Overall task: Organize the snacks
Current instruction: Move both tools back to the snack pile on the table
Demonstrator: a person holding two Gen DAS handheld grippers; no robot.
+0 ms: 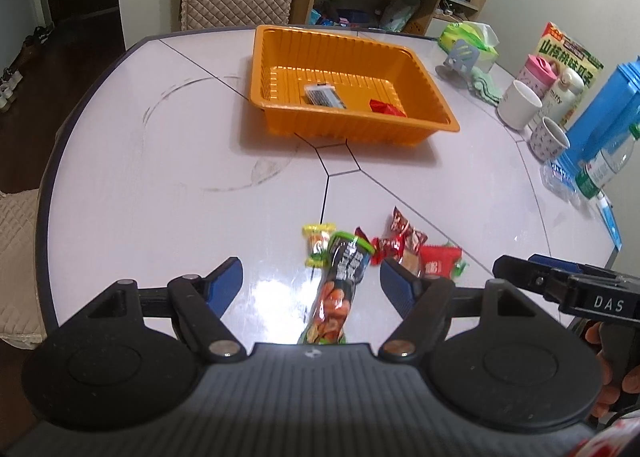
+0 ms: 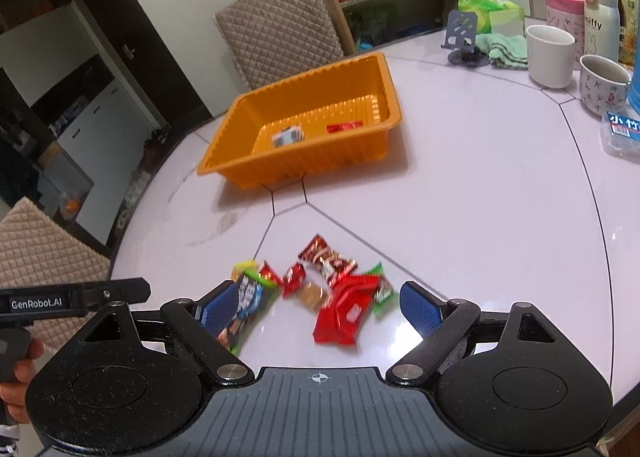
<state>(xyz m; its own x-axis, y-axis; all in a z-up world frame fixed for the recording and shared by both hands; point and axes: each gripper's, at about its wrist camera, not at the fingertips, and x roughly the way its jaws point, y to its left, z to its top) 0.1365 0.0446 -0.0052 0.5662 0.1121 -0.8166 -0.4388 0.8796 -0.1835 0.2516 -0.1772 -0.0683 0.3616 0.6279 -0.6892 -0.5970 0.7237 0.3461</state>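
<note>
Snacks (image 2: 320, 293) lying in a loose heap on the near part of the white table (image 1: 160, 177), well apart from the orange basket (image 1: 400, 129) farther back. Already inside the basket: a pale packet (image 1: 323, 95) and a small red packet (image 1: 386, 108).

Left gripper (image 1: 312, 281) hanging over the long dark pouch (image 1: 340, 281), jaws spread wide, pads touching nothing. Right gripper (image 2: 312, 309) over the red wrapper (image 2: 346, 315), jaws also wide apart and holding nothing; blue pads standing at both sides of the heap.

Probably very light, all of them. Thin glossy film, so likely slippery and easy to crush; crackers or chips inside may break under a hard squeeze. Long pouch: soft at the ends, fuller in the middle, lying roughly along the line of the left gripper. Best taken across the narrow width near the middle, not at the flat sealed end, which could slide out. Red wrapper: flat and wide, close against the green candy (image 2: 382, 289) and the brown biscuit (image 2: 312, 293). Better pinched across its shorter side, low to the table, with care not to catch a neighbour. Small twisted candies (image 1: 394, 247) hard to grip alone; easy to push away.
</note>
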